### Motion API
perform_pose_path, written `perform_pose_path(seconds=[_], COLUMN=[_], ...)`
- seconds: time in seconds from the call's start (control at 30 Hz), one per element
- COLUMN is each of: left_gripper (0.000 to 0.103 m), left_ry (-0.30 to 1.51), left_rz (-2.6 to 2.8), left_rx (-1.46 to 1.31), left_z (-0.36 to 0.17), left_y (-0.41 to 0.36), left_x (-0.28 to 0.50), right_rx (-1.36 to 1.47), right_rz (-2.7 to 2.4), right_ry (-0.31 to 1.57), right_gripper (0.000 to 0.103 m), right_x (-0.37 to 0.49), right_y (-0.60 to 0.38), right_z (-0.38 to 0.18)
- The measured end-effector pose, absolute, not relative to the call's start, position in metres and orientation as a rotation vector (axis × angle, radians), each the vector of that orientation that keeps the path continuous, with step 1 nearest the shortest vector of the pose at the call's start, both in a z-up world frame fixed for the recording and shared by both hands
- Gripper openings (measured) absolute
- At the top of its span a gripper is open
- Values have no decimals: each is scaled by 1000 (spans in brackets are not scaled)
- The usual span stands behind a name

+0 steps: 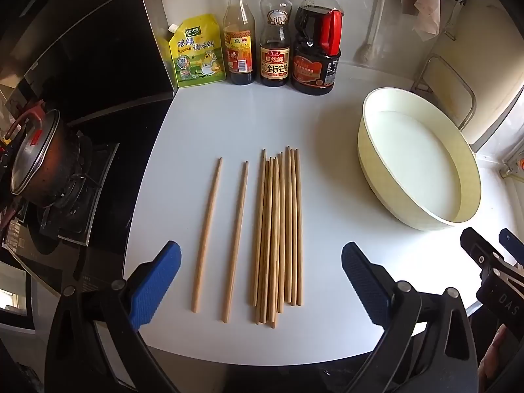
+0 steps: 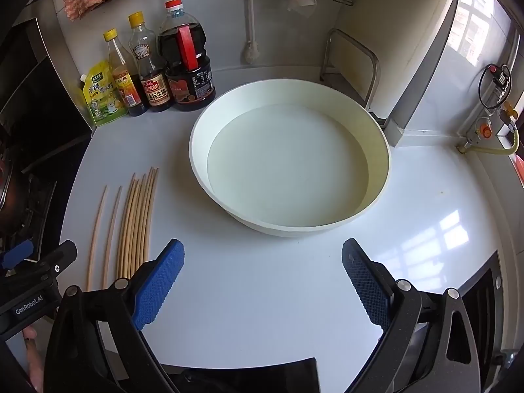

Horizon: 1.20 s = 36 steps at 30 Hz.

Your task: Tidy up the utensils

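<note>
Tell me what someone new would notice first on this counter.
Probably the wooden chopsticks lying lengthwise on the white counter: a bunch, with two single sticks apart on its left. Next, the big round cream basin to their right, with nothing in it, and the sauce bottles lined up along the back wall.

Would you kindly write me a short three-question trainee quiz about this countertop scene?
1. True or false: the round basin already contains chopsticks.
2. How many chopsticks lie apart from the chopstick bundle? A) none B) two C) five
3. Fill in: the left tongs and right tongs both stand ____.

Key: 1 false, it holds nothing. 2 B, two loose chopsticks lie left of the bundle. 3 open, gripping nothing.
</note>
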State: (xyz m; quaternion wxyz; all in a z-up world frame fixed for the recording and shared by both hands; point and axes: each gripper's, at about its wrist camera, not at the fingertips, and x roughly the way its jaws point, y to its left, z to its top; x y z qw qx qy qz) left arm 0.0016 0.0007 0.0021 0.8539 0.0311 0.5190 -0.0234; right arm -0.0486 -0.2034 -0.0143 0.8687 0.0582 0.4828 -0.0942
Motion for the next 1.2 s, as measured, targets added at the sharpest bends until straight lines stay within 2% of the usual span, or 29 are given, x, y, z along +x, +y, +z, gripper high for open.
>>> perform_pose_path(seconds=[1.2], left_gripper=[97], left_ry=[1072], left_rz=[-52], left_rx=[80], left_z=[11], left_y=[0], left_x=[1], right_rx=[128], right_rz=[-208], right_ry=[992], right_gripper=[93], right_x=[-50], right_y=[-205], right_z=[-12])
